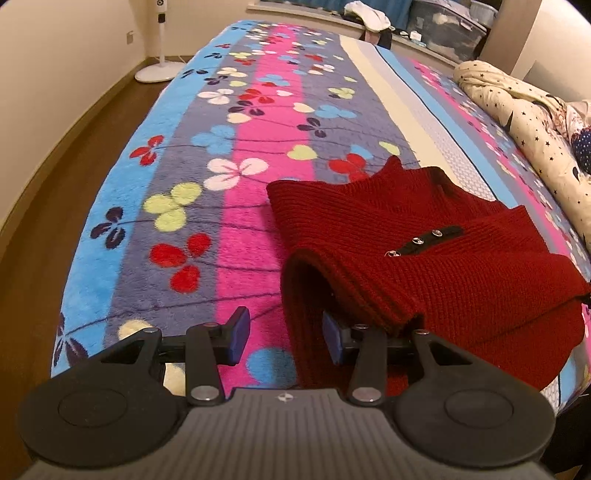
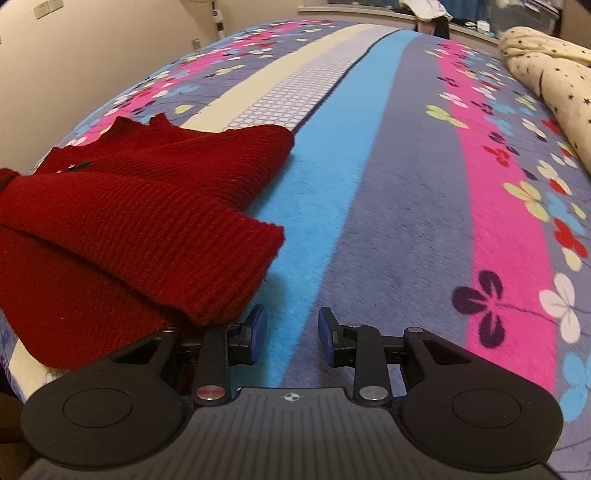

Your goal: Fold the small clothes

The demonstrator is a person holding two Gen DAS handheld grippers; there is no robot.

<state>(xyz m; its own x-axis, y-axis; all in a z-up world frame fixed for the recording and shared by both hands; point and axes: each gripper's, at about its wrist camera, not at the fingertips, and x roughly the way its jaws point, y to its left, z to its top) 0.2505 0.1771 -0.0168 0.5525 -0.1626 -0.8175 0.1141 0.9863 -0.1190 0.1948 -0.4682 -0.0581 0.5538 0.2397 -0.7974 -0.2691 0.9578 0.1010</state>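
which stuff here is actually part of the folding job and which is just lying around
Part of the job:
red knitted sweater
left gripper
right gripper
floral blanket it lies on

Just lying about:
star-print quilt
standing fan
white clothes on the ledge

The right gripper (image 2: 291,334) sits low over the bedspread (image 2: 406,206) with its blue-padded fingers (image 2: 327,332) spread apart and nothing between them. A red knitted sweater (image 2: 140,206) lies folded on the bedspread at left; its ribbed cuff edge lies just beside the gripper's left finger, and contact cannot be confirmed. A cream star-print quilt (image 2: 554,74) is bunched at the far right, well apart from the sweater.
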